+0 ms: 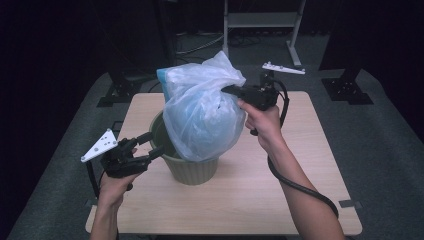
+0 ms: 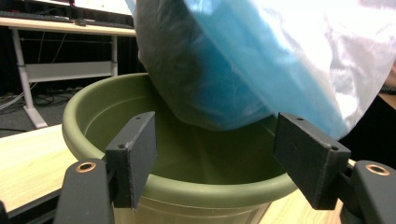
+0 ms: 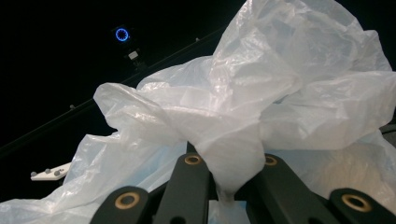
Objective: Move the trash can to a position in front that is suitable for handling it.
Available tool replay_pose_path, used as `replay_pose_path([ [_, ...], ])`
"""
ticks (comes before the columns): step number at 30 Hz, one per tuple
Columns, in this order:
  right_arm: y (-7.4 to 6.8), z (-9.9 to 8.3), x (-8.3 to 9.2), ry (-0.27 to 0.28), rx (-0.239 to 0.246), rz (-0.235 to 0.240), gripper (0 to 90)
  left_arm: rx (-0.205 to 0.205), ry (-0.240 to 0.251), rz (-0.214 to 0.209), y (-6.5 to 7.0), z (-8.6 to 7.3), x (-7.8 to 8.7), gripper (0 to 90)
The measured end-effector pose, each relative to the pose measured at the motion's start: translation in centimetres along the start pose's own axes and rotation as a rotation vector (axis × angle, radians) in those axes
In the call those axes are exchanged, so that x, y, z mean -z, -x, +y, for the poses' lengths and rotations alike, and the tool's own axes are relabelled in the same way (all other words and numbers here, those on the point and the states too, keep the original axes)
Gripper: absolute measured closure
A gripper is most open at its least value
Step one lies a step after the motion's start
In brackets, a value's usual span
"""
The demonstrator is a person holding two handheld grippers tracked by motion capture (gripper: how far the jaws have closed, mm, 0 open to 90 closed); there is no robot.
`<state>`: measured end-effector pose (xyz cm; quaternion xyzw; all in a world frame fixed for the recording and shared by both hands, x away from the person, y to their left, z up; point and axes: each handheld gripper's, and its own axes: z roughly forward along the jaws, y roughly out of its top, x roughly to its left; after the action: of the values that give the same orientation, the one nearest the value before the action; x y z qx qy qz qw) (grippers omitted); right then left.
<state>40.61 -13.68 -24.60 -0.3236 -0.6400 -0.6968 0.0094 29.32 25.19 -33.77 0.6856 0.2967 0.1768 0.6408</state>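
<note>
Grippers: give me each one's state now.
Left gripper: open, jaws astride the green bin rim.
Right gripper: shut on the plastic bag.

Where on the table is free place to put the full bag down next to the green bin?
The table is bare along its near edge and to the right of the green bin. On the left it is crowded: the left claw stands open at the bin's rim. The right claw holds the bag.

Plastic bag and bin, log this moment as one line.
right gripper: shut on plastic bag, lifted | left gripper: open at green bin rim
</note>
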Motion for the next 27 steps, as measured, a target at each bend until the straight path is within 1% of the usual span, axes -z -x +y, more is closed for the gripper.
replay_pose_path([
  [2,-0.1,0.3,0.3,0.003,-0.001,-0.007,88.2,0.0,-0.005,0.002,0.1,-0.1,-0.1,29.0],
  [6,-0.1,0.9,1.2,0.022,0.006,-0.027,88.2,-0.015,-0.009,0.006,0.3,0.0,-0.1,28.3],
  [10,0.1,1.3,2.1,0.039,0.007,-0.05,88.2,-0.022,-0.018,0.004,0.5,-0.1,-0.1,27.0],
  [19,0.8,2.1,4.2,0.083,-0.002,-0.078,88.2,-0.017,-0.023,0.006,0.4,-0.1,0.0,20.0],
  [27,1.1,2.4,5.9,0.103,0.008,-0.115,88.2,-0.017,-0.017,0.006,0.5,-0.1,0.2,18.2],
])
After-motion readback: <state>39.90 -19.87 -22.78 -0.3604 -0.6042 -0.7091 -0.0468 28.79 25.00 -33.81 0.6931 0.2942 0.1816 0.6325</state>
